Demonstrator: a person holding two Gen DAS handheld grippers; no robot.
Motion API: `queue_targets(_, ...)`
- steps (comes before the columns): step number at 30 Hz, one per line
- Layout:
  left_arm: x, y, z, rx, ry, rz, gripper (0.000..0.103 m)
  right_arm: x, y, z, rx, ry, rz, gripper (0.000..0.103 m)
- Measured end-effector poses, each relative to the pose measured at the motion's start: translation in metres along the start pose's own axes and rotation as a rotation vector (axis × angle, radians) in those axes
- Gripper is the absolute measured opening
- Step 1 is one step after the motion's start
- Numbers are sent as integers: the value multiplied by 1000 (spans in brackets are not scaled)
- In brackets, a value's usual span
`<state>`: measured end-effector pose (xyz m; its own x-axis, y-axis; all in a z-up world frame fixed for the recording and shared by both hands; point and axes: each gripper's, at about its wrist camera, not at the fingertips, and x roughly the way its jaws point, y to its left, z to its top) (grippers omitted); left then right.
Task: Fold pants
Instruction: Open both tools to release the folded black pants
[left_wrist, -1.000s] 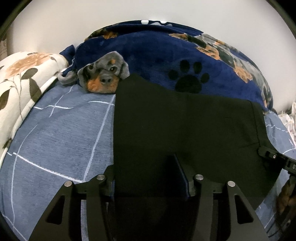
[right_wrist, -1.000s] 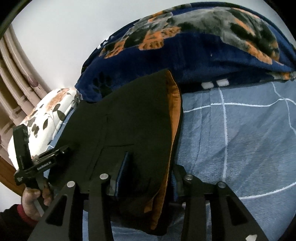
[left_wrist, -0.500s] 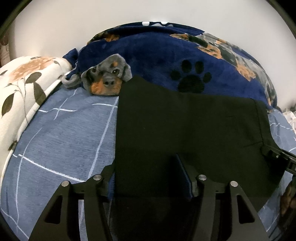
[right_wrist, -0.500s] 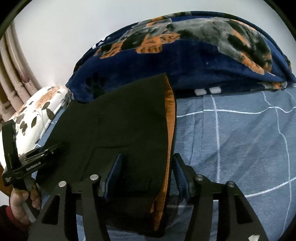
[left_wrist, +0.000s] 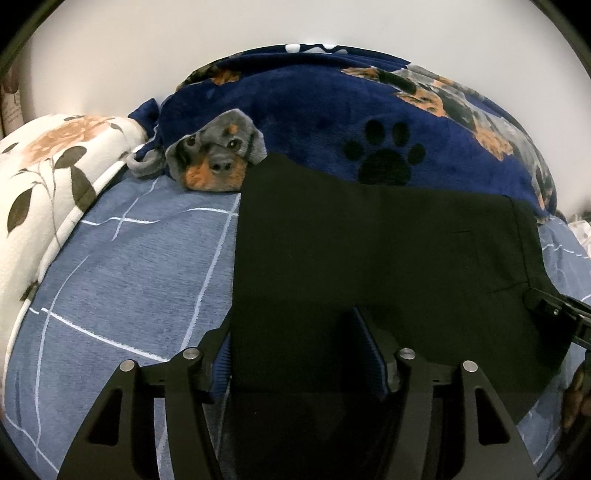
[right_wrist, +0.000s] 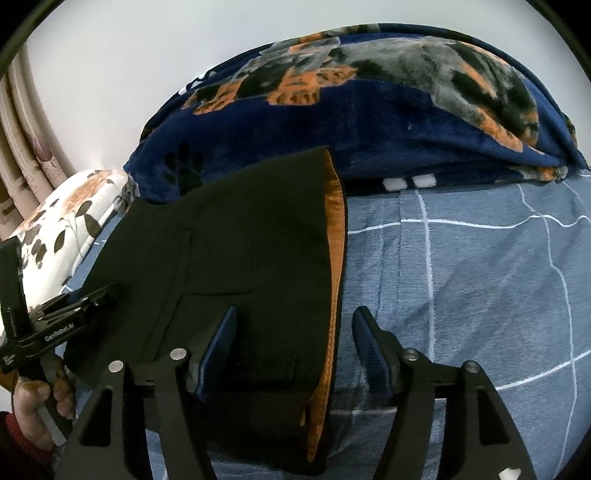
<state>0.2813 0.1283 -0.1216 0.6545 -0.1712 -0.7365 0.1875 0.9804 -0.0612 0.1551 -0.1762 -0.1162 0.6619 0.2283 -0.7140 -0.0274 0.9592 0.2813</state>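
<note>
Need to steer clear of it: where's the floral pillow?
Floral pillow lies at far left in both views, left of the pants, beside the dog blanket.

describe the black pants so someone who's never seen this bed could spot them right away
On the blue checked bedsheet, in front of the navy paw-print blanket, lie the black pants, folded flat. They are the only plain dark item, and an orange lining shows along one edge.

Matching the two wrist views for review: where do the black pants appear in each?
Left wrist: black pants fill centre and right, near edge between the left gripper fingers.
Right wrist: black pants sit centre-left, orange lining along their right edge, near the right gripper.
Shared landmark: the navy dog-print blanket behind the pants.
</note>
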Motion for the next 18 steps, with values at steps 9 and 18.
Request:
queue_targets(9, 0, -1, -1, 4, -2, 9, 62, 1, 1, 1, -7, 5, -17, 68)
queue_targets(18, -1, 0, -1, 9, -4, 18, 63, 4, 4, 3, -20, 14, -23, 72)
